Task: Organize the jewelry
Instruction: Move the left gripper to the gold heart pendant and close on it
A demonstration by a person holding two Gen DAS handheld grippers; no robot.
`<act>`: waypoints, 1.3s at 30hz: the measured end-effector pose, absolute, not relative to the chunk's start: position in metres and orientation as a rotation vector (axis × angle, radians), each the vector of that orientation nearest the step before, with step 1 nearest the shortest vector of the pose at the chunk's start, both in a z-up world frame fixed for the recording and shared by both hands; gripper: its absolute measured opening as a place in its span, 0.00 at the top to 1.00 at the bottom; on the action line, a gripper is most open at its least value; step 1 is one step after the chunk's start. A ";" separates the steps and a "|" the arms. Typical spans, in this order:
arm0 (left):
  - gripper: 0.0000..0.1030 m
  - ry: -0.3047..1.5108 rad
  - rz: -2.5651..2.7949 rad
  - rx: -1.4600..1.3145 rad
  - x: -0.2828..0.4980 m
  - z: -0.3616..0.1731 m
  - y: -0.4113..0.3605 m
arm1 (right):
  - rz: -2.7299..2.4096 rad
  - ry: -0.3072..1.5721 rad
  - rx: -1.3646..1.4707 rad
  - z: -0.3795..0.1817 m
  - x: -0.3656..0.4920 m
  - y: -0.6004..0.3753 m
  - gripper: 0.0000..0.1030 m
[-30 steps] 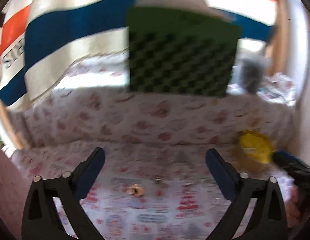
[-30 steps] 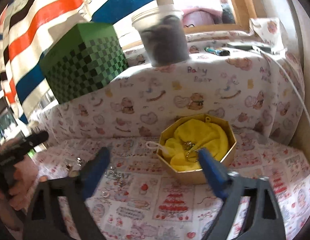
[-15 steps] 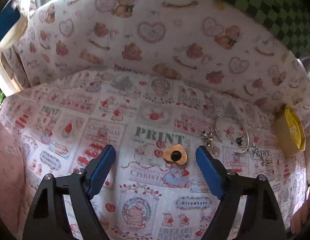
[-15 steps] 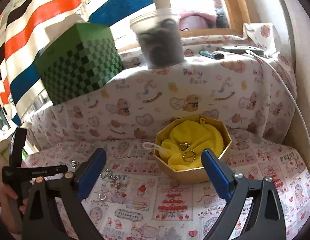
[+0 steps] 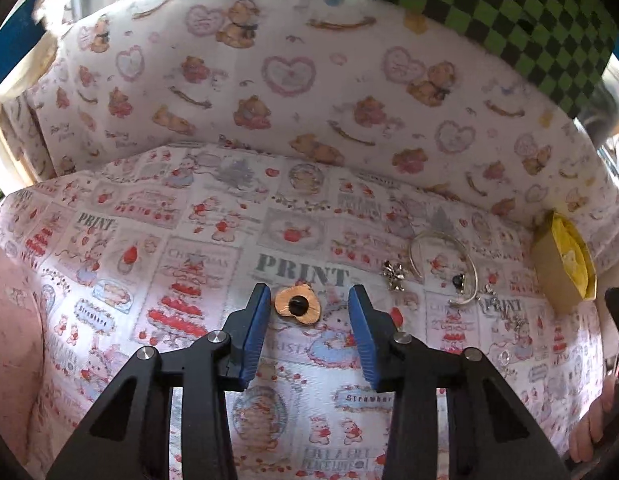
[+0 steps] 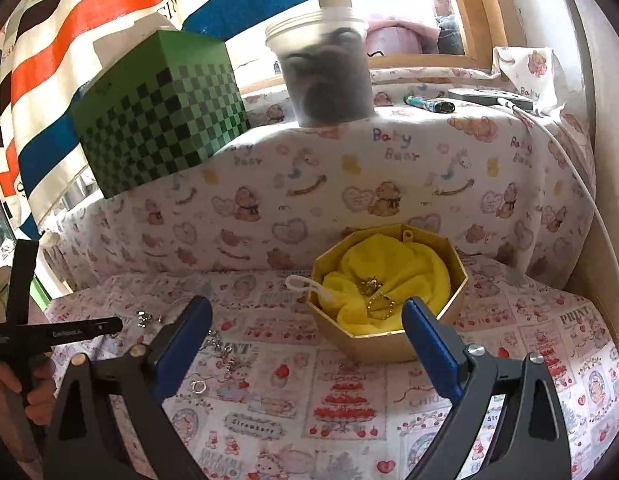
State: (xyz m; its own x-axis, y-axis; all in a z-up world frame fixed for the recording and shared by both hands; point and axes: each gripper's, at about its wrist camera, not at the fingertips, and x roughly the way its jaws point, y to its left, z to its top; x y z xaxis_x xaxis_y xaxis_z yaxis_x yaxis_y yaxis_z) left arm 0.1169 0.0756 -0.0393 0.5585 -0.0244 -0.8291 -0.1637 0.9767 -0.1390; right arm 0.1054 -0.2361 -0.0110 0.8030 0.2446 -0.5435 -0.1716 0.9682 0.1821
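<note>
Left claw [image 5: 307, 304] brackets orange brooch [image 5: 297, 309]; contact unclear; gold box [image 5: 557, 268] edge-on.

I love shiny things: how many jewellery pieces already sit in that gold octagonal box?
2. In the gold octagonal box, a small gold charm lies midway on the yellow cloth lining; a gold beaded ring lies just in front of it. Folds may hide more.

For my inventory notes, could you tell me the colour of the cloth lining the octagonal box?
Bright yellow cloth, clearest in the right wrist view.
</note>
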 end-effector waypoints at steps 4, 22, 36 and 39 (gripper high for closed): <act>0.62 0.964 0.129 -0.149 0.122 -0.042 0.070 | 0.227 0.599 0.121 -0.011 0.105 -0.234 0.07; 0.78 0.915 0.089 -0.130 0.111 -0.033 0.075 | 0.186 0.605 0.086 -0.014 0.108 -0.234 0.07; 0.76 0.985 0.048 -0.057 0.114 -0.048 0.049 | 0.185 0.609 0.078 -0.015 0.109 -0.234 0.07; 0.72 0.992 0.045 -0.067 0.113 -0.046 0.046 | 0.183 0.608 0.079 -0.015 0.109 -0.234 0.07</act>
